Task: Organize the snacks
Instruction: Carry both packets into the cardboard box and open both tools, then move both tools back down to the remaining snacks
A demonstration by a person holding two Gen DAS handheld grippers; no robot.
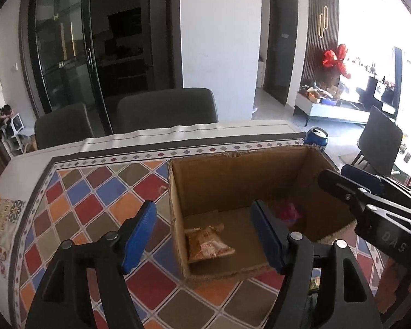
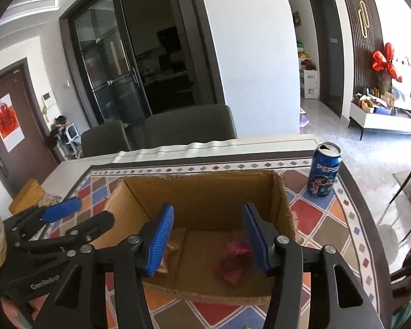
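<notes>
The left gripper (image 1: 202,235) has its two blue pads (image 1: 138,235) spread apart, and nothing is between them. It hangs over the near left corner of an open cardboard box (image 1: 233,175): one pad is over the tablecloth outside the box, the other is over the inside. The right gripper (image 2: 208,238) also has its blue pads (image 2: 161,238) spread, with nothing pinched, and it points down into the same box from the near side.

Inside the box, on the bottom, lie two snacks. An orange snack packet (image 1: 208,244) lies near the left wall, and a pink snack packet (image 2: 234,260) lies more to the right; the two are apart from each other. In the right wrist view the orange one is mostly hidden behind the left pad.

The box stands on a tablecloth (image 1: 90,205) with coloured diamond squares, which covers a white table (image 1: 27,156). A blue Pepsi can (image 2: 324,170), already opened, stands upright on the cloth just beyond the far right corner of the box, not touching it. A yellow object (image 2: 27,196) lies at the left edge of the table. Two dark grey chairs (image 1: 167,105) stand behind the table, in front of a glass sliding door (image 1: 65,54)
</notes>
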